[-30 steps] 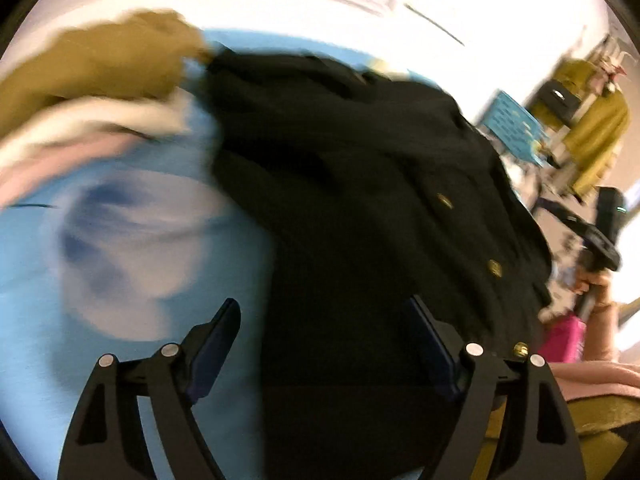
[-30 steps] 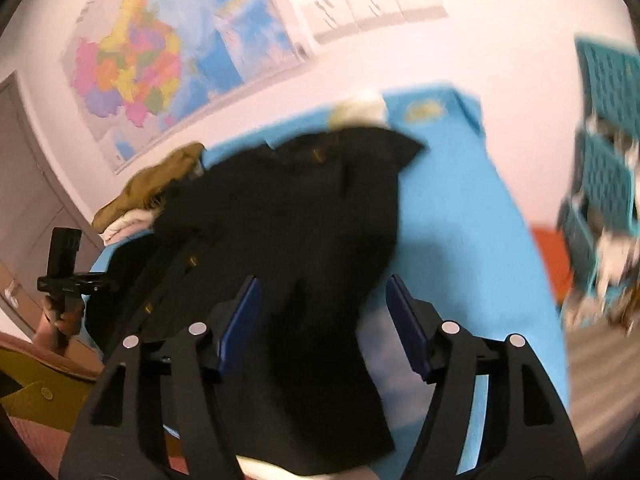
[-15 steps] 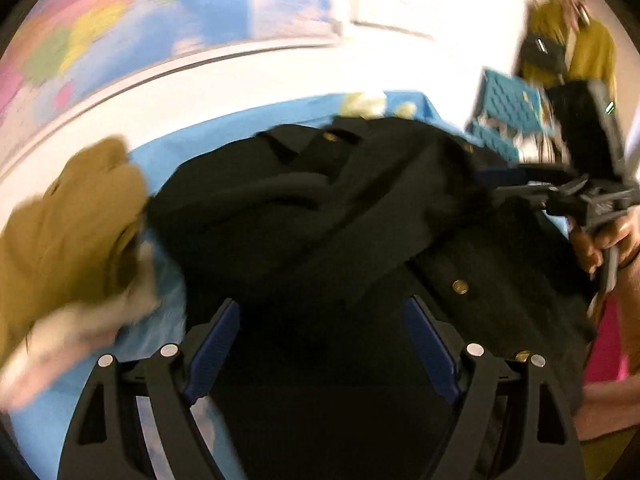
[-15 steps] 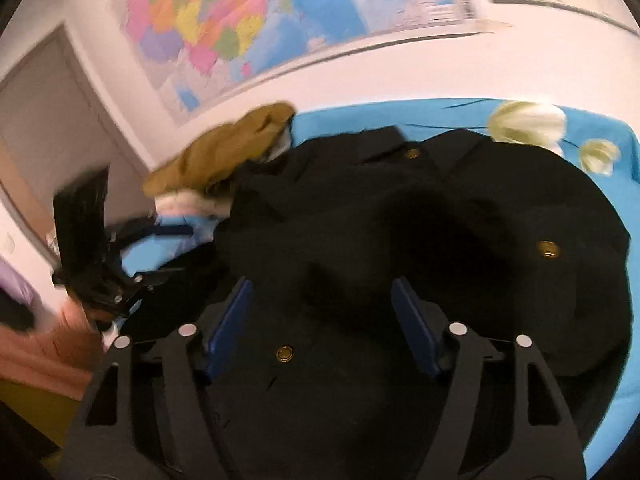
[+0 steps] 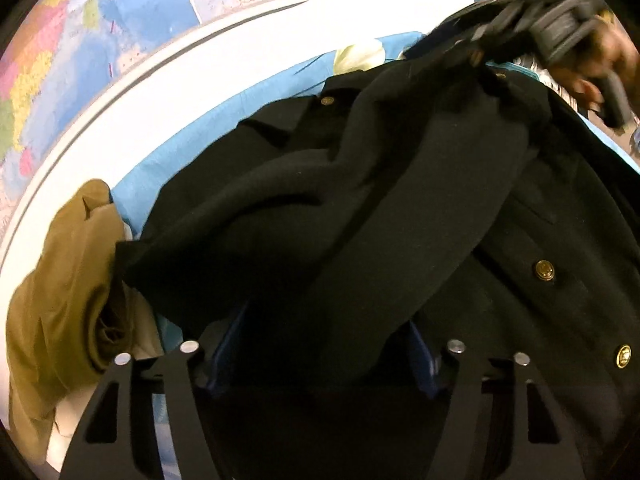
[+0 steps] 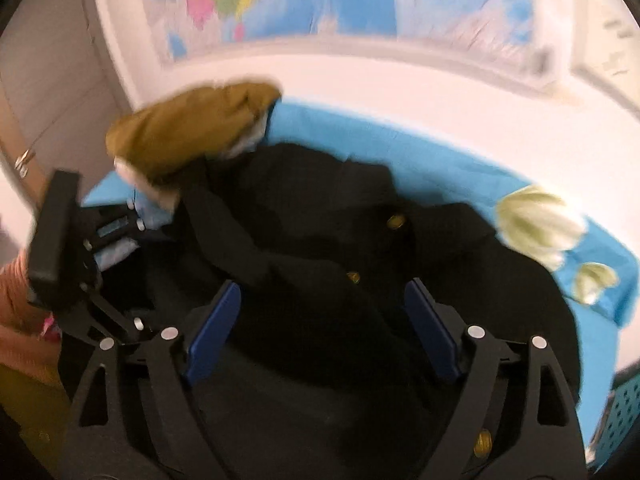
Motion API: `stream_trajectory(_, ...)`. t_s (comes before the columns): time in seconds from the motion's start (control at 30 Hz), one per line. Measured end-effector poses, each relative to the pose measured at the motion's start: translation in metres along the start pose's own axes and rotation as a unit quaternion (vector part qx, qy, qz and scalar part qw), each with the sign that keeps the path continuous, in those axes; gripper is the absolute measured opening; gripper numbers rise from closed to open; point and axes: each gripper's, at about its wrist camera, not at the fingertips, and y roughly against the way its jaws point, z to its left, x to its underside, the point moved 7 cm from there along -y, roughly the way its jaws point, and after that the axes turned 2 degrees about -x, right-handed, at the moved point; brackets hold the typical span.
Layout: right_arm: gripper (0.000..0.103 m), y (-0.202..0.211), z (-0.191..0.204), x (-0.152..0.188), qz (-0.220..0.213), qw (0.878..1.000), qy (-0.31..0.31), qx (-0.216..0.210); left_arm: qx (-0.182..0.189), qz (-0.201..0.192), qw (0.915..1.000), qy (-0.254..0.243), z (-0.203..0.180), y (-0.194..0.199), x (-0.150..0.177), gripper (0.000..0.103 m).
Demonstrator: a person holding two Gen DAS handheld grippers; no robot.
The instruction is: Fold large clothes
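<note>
A: What's changed over the last second?

B: Both views have swung from the blue sheet [image 6: 440, 148] back over the black coat [image 5: 360, 208]. A second ago the right gripper [image 6: 320, 328] hung over the coat's outer edge; now it hangs over the middle, near the gold buttons. The left gripper [image 5: 324, 356] has come in from the sheet onto the sleeve.

A: Meaning for the fold?

B: I'd judge they're converging to take the sleeve that lies bunched across the body. The coat is still rumpled on the sheet, nothing squared up yet.

A: And the jaws?

B: The left jaws have just been closing. A fold of sleeve sits between them and hides the pad tips, so I can't tell whether they're pressing it. The right jaws have just been opening, stand wide, and only hover over cloth, gripping nothing.

A: Anything else near?

B: An olive garment [image 6: 188, 128] lies heaped on paler cloth at the coat's far left corner, touching it. A map [image 5: 120, 40] hangs behind
</note>
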Motion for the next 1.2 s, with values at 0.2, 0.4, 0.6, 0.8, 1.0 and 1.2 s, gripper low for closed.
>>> stream_trajectory(0.2, 0.083, -0.046, 0.009, 0.031, 0.122, 0.989, 0.071, -0.043, 0.000, -0.001, 0.9999, -0.012, -0.008, -0.001, 0.004, 0.066)
stream_trajectory(0.4, 0.014, -0.032, 0.013, 0.028, 0.104, 0.989, 0.086, -0.060, 0.006, -0.003, 1.0000, -0.002, -0.008, -0.007, 0.003, 0.063)
stream_trajectory(0.6, 0.008, -0.007, 0.021, 0.016, 0.059, 0.991, 0.119, -0.009, -0.011, -0.014, 0.9998, 0.005, -0.005, -0.005, -0.009, 0.047)
stream_trajectory(0.8, 0.008, 0.045, 0.008, -0.034, -0.069, 0.991, 0.108, 0.039, -0.047, -0.041, 0.9972, 0.039, 0.023, -0.003, -0.046, 0.043)
stream_trajectory(1.0, 0.035, -0.026, -0.035, -0.012, 0.007, 0.997, 0.041, 0.065, -0.025, 0.001, 0.9988, 0.041, 0.028, -0.033, -0.035, 0.057)
stream_trajectory(1.2, 0.065, 0.051, -0.054, -0.004, -0.113, 0.992, -0.038, 0.043, 0.015, -0.043, 0.9978, 0.048, 0.038, 0.001, -0.028, 0.064)
